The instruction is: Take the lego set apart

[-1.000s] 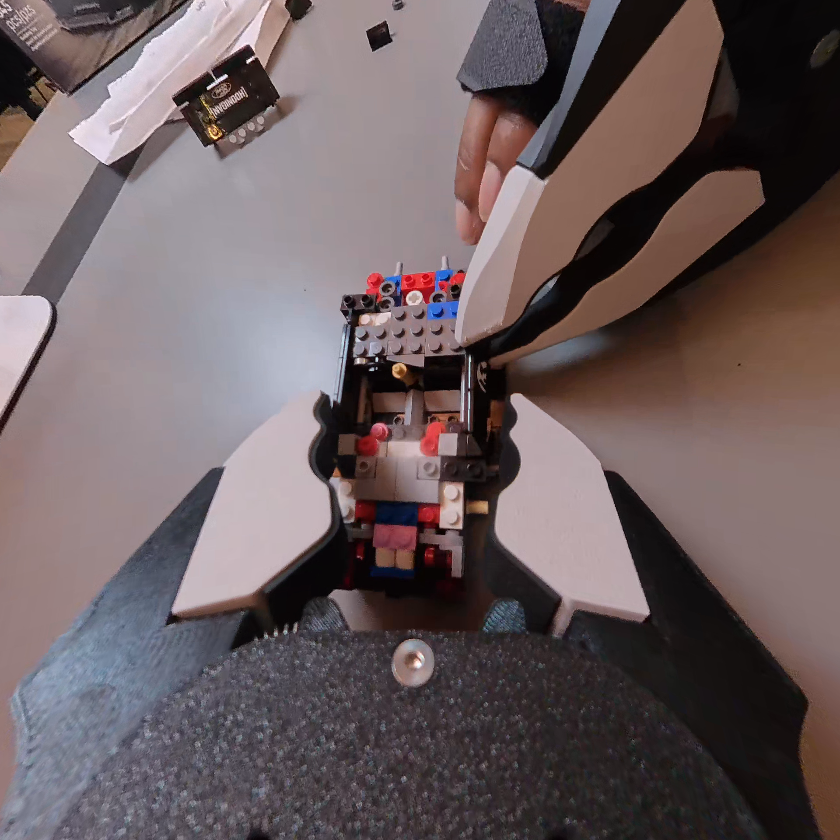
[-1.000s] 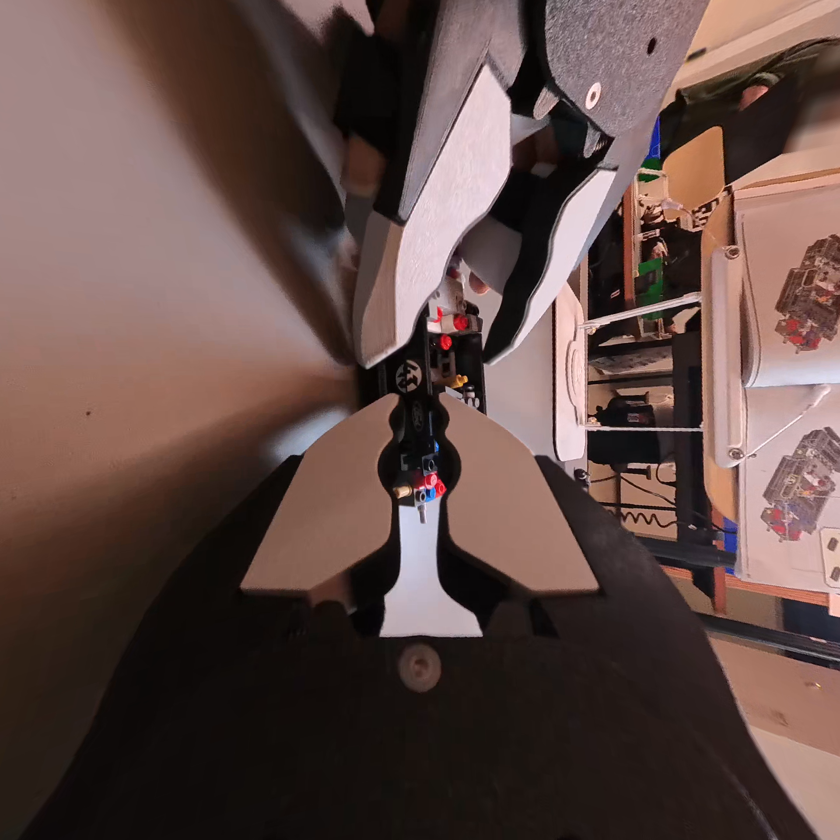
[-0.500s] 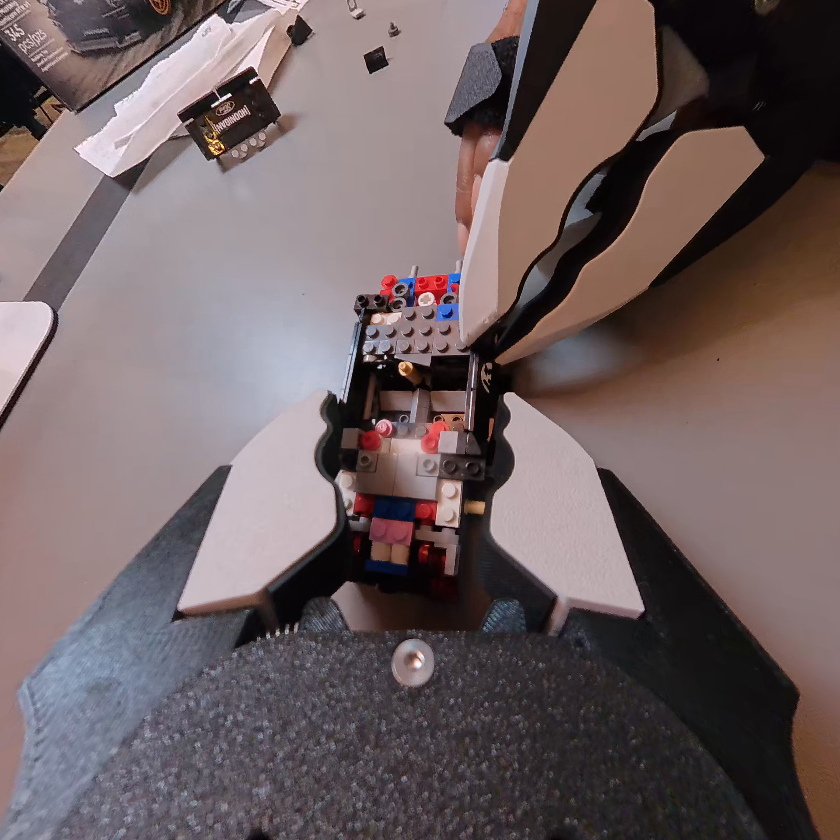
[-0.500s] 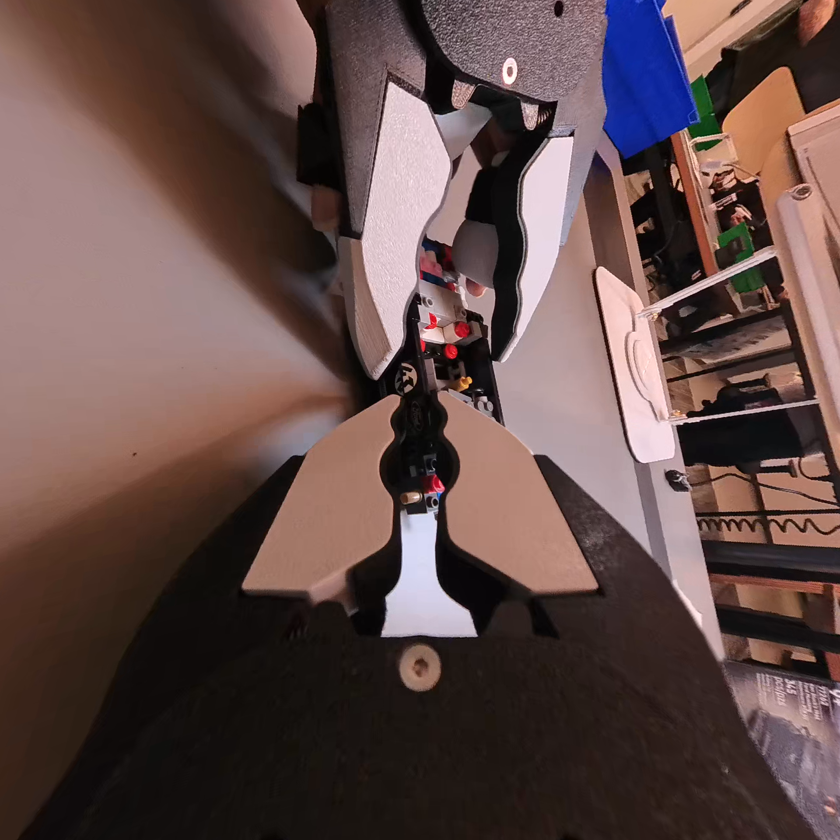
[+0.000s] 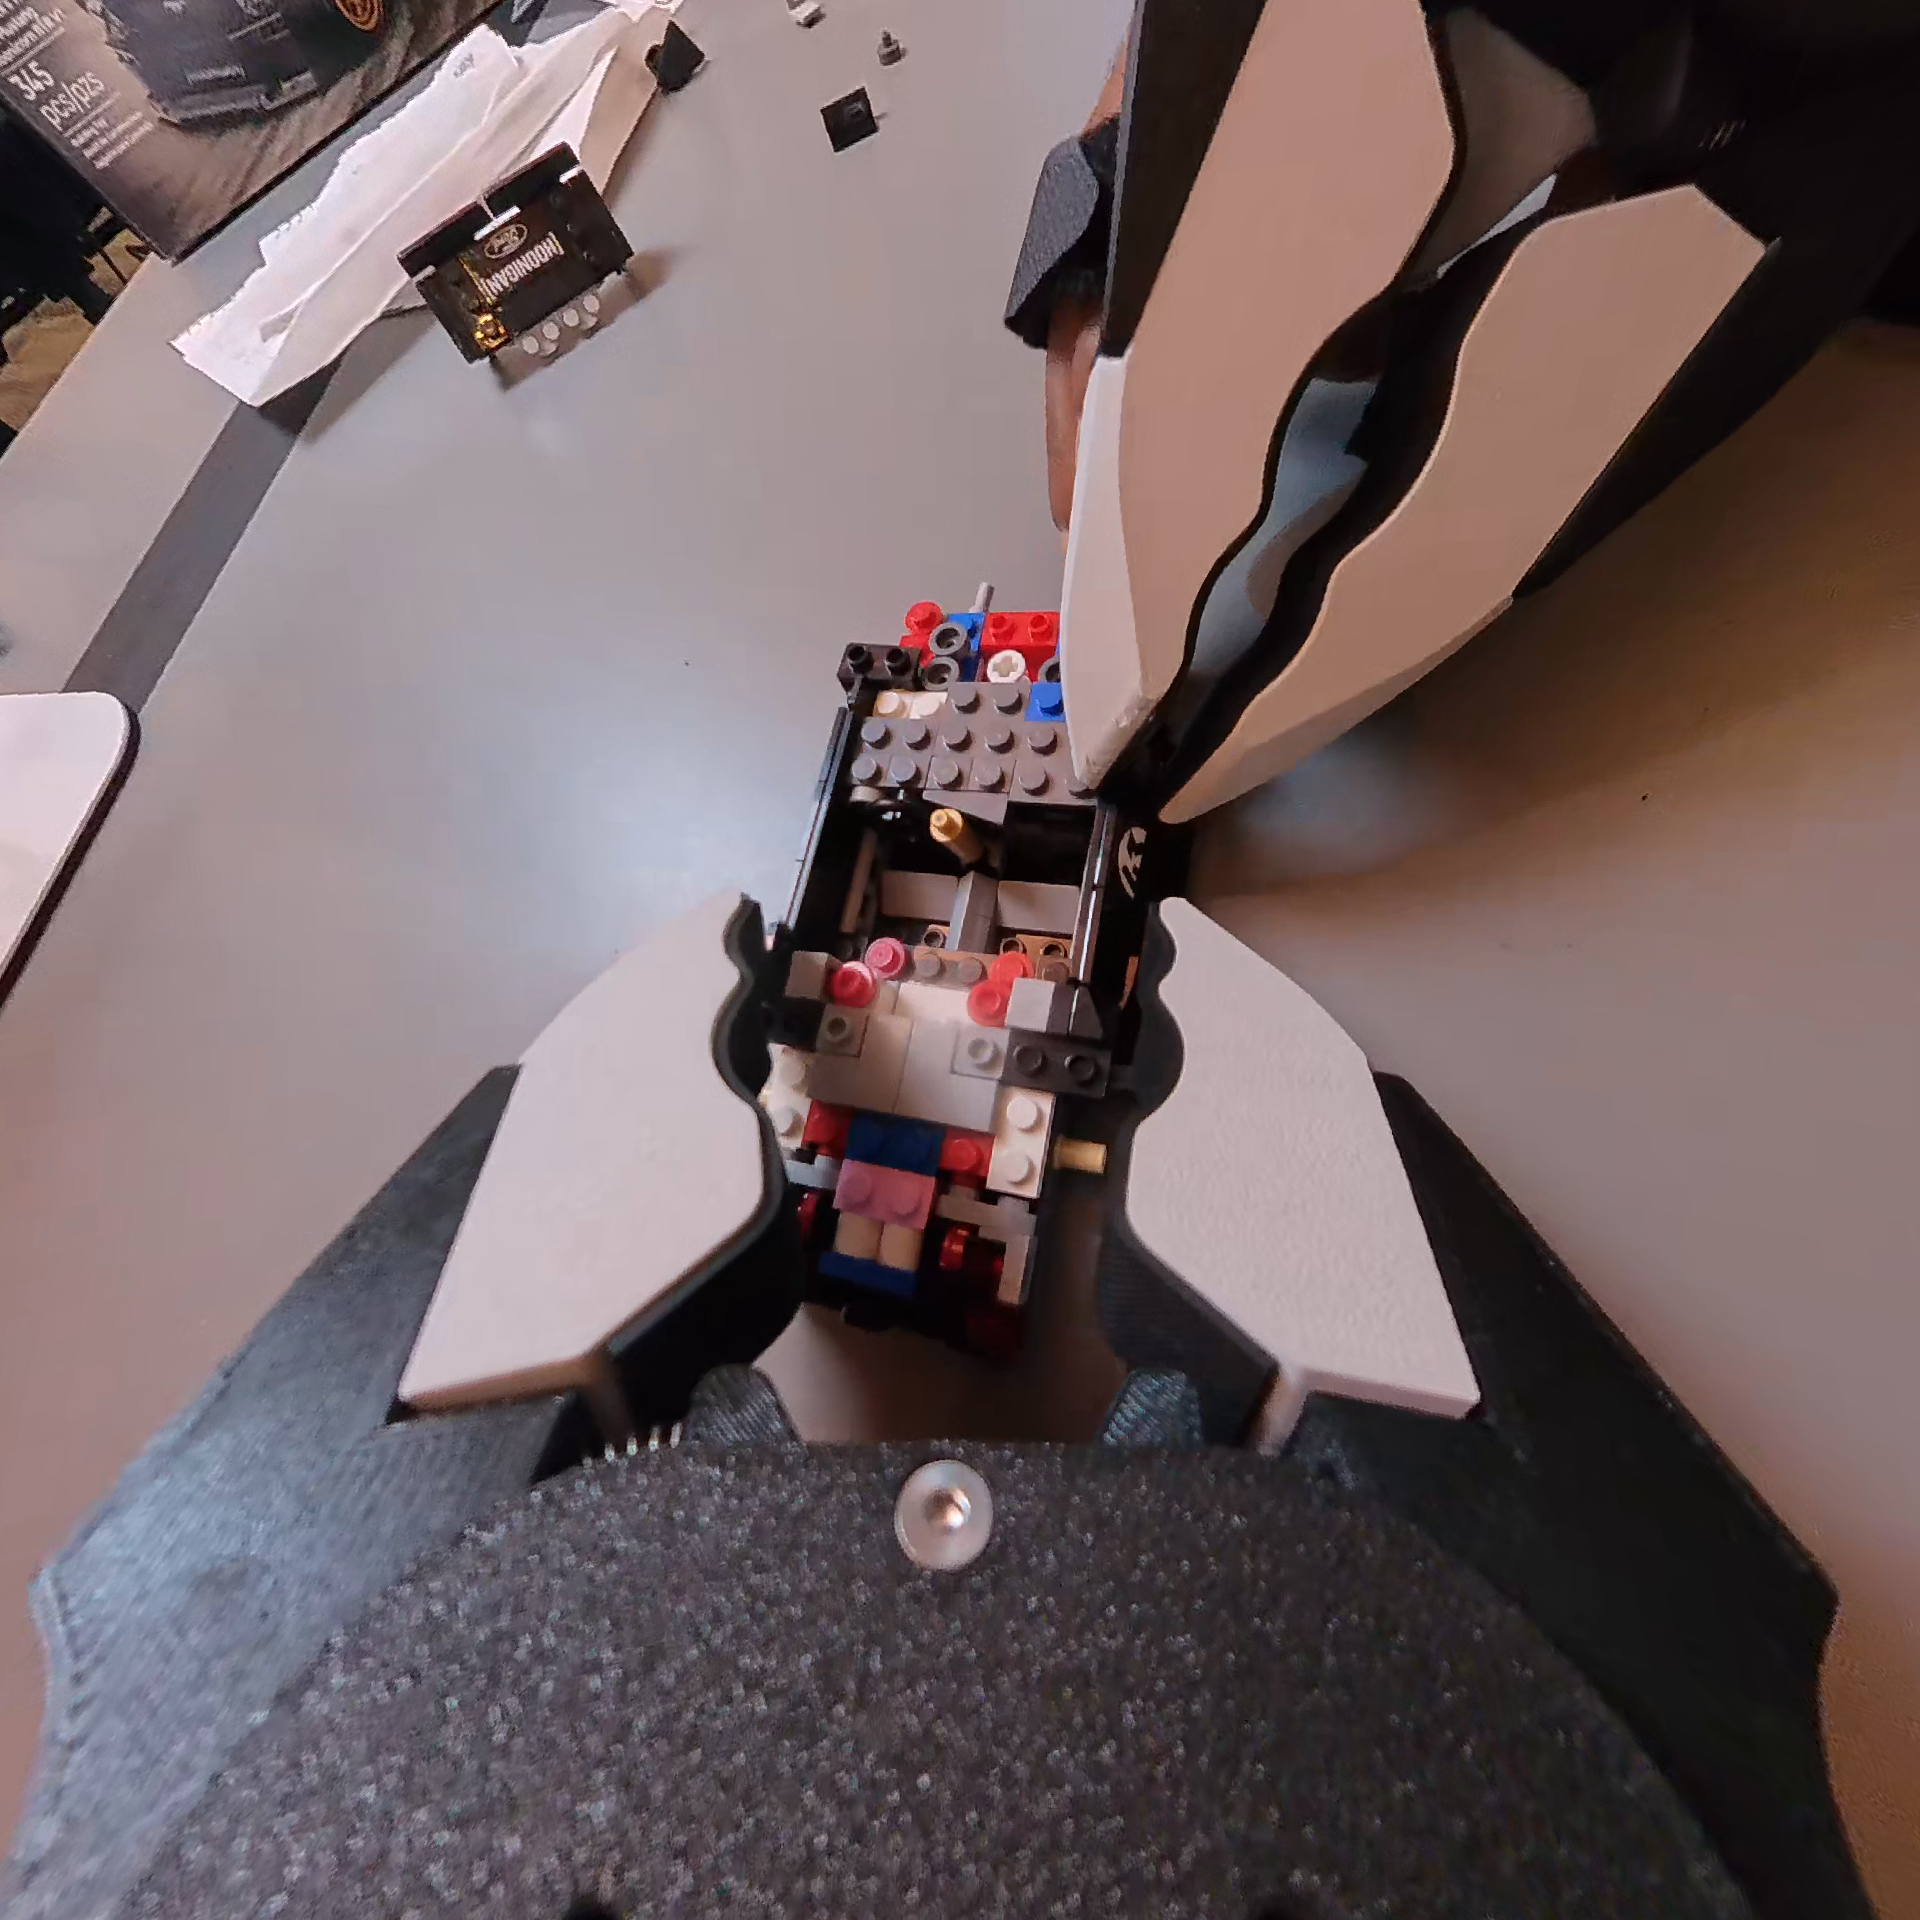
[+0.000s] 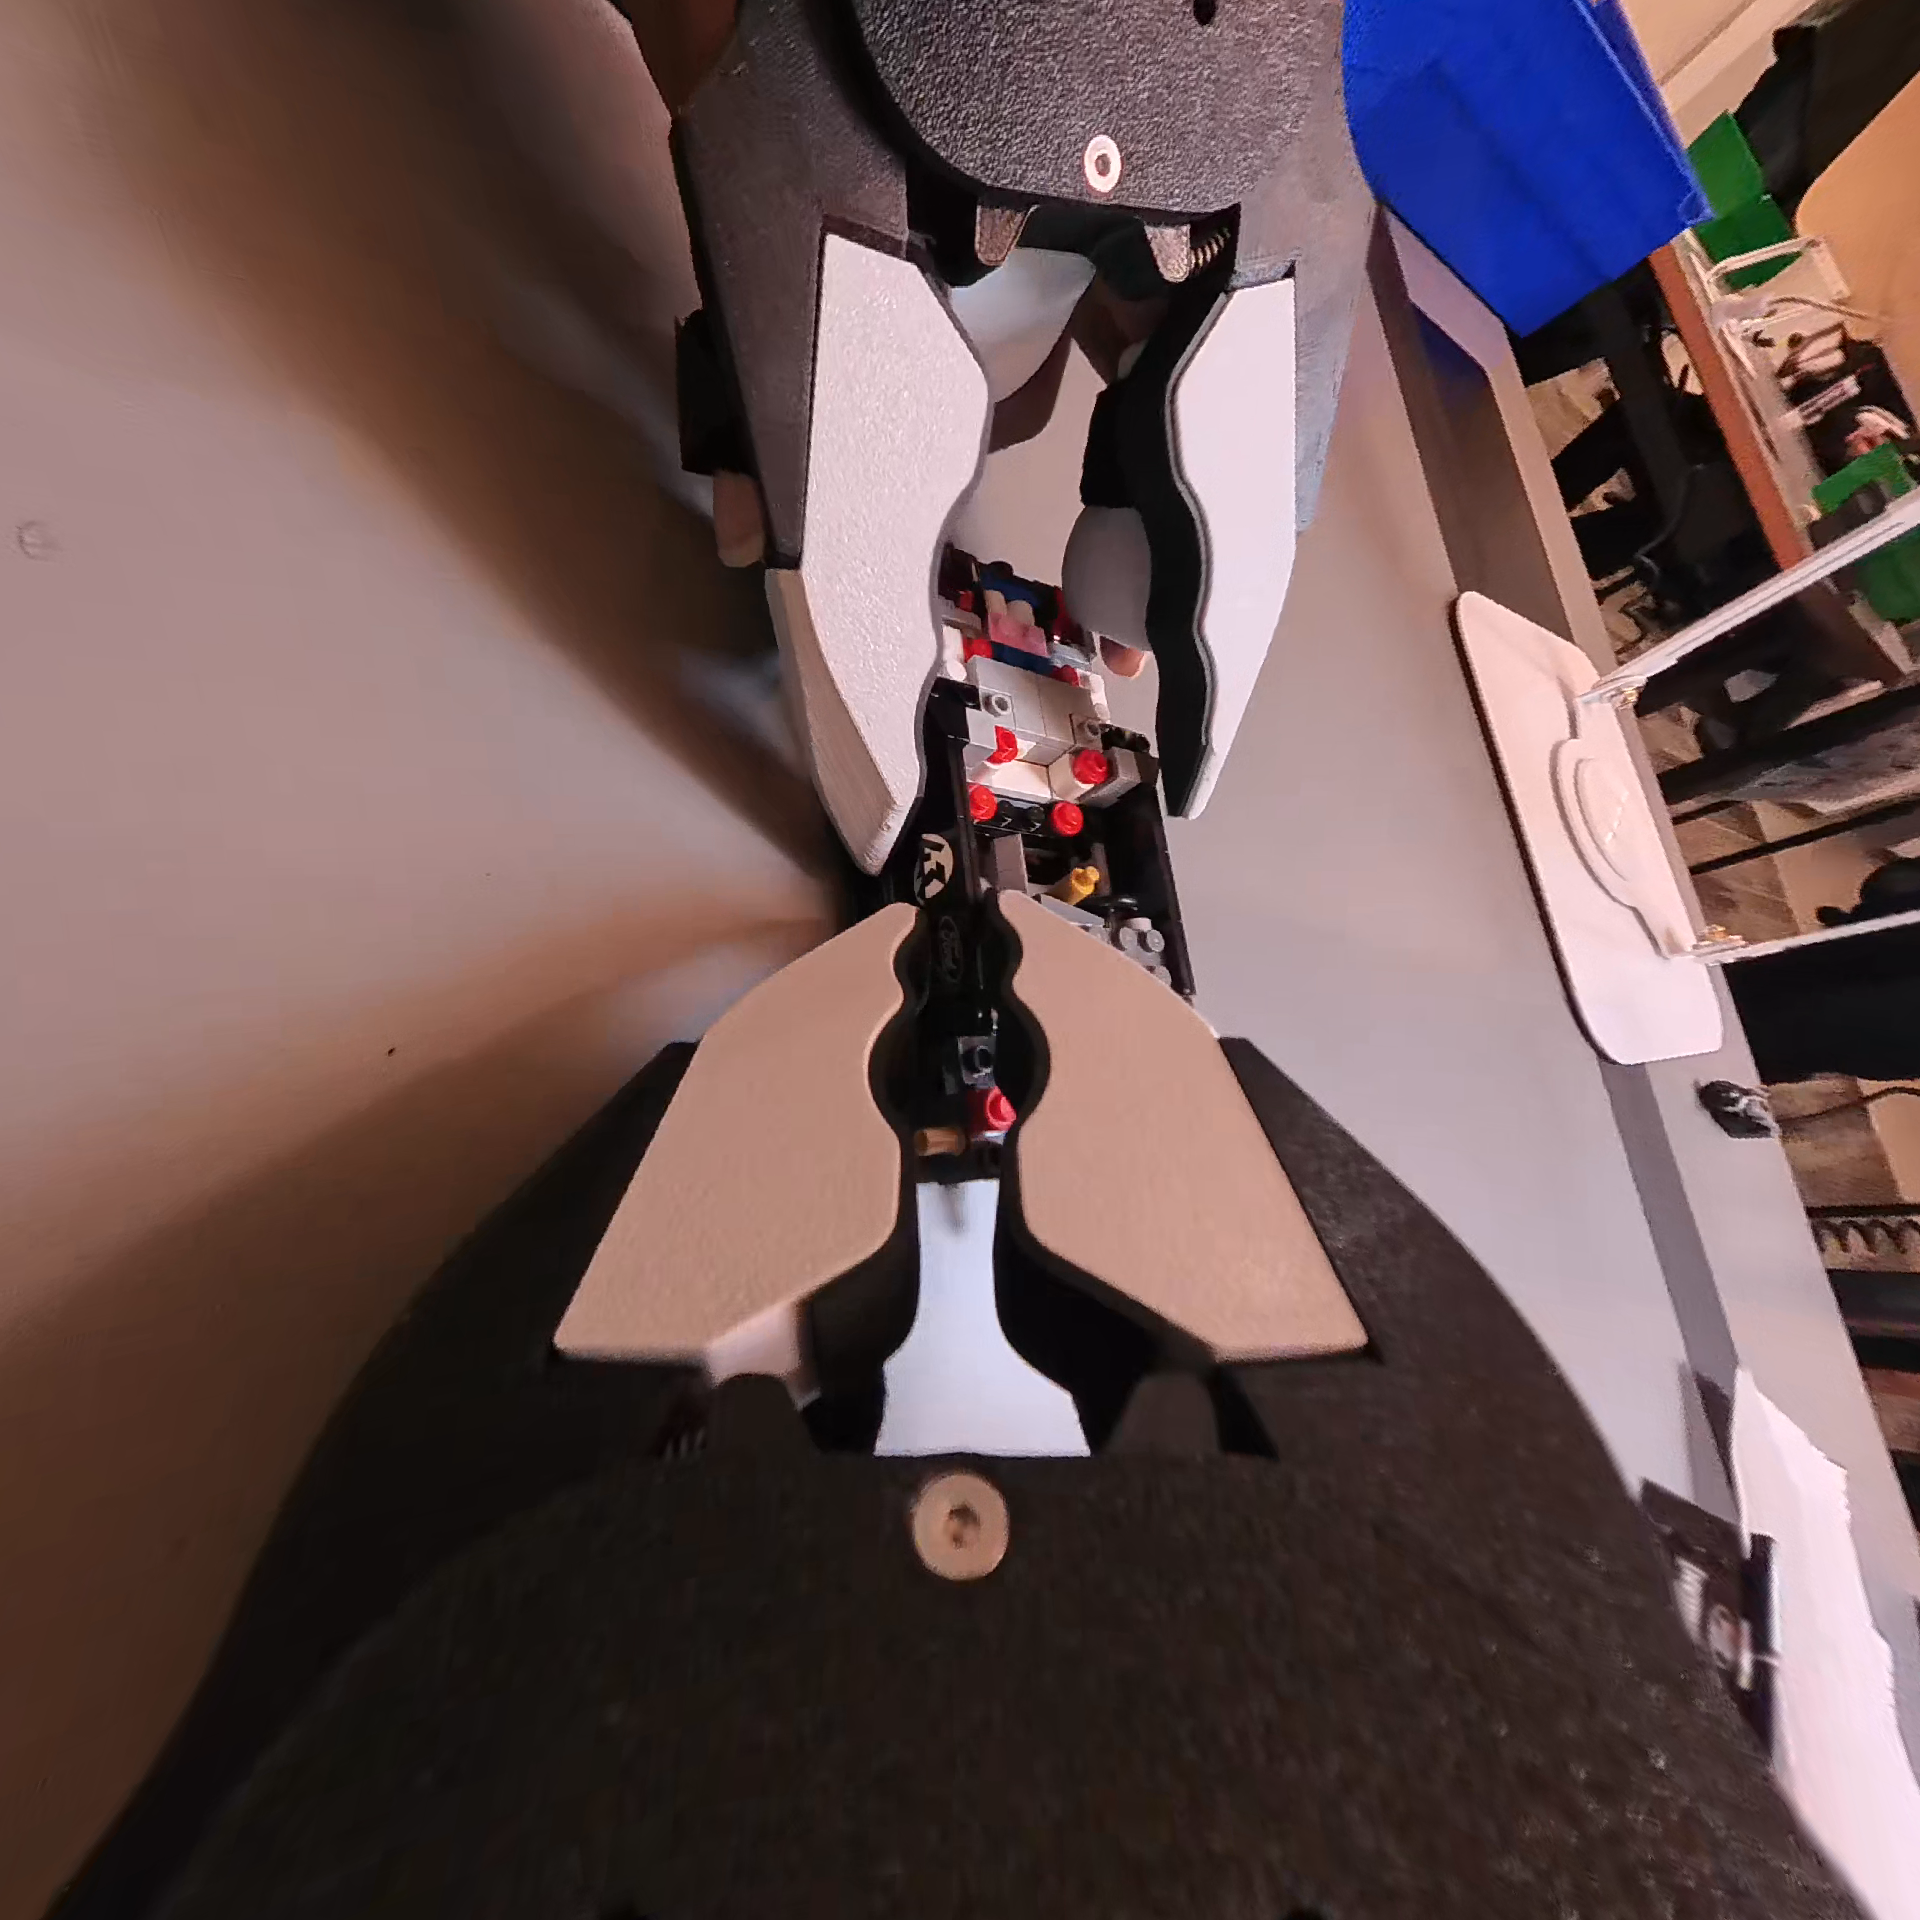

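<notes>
Left claw [image 5: 951,1023]: clamped across the car [image 5: 956,997], steadying it on the table [image 5: 468,727].
Right claw [image 6: 961,940]: pinched on the side panel [image 6: 951,914] ahead, likely to pry it off.

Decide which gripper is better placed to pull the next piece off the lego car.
Probably the right gripper: it pinches the black side panel, while the left gripper clamps the lego car, steadying it.

Right gripper [image 6: 961,935] pinches lego set's [image 6: 1049,769] black wall; left gripper [image 6: 1023,790] apparently clamps far end.
</notes>
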The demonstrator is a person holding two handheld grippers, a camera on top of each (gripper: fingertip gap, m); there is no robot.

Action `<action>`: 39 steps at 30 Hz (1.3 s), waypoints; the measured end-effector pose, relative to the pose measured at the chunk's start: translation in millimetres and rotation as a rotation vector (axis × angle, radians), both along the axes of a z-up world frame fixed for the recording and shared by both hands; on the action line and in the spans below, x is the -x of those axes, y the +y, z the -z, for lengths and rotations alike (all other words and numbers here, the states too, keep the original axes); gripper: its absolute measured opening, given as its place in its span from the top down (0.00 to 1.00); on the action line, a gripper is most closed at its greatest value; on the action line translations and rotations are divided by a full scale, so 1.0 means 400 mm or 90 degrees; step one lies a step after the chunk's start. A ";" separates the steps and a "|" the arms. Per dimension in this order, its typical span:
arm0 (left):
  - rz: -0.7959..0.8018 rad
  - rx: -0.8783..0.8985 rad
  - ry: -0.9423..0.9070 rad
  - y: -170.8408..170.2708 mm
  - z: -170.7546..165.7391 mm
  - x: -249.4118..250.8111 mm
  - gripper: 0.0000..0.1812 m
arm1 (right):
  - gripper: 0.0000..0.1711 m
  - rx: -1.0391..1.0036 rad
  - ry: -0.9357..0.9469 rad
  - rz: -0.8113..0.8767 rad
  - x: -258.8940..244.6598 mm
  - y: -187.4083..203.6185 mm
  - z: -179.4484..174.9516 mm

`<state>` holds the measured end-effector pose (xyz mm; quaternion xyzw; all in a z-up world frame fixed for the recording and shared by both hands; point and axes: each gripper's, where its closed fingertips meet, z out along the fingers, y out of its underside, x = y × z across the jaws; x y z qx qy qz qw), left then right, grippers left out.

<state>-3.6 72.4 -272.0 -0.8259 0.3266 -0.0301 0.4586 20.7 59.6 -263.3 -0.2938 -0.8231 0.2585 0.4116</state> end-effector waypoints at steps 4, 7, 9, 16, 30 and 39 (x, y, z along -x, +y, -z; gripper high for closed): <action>0.001 -0.001 -0.001 0.000 0.000 -0.001 0.62 | 0.95 0.030 -0.007 -0.003 -0.002 -0.001 0.000; 0.002 -0.002 0.000 0.000 0.000 -0.002 0.62 | 0.95 0.052 -0.015 -0.005 -0.003 -0.001 0.000; 0.003 -0.002 0.001 0.000 0.000 -0.003 0.62 | 0.95 0.058 -0.019 -0.005 -0.004 -0.001 0.001; 0.006 -0.006 0.005 0.001 0.000 -0.005 0.62 | 0.95 0.087 -0.033 -0.004 -0.007 -0.002 0.001; 0.004 -0.006 0.001 0.000 0.000 -0.003 0.62 | 0.99 0.121 -0.005 -0.017 -0.018 -0.002 -0.038; -0.001 -0.008 0.000 0.003 0.000 0.001 0.62 | 0.92 -0.138 0.026 -0.013 -0.005 0.011 0.006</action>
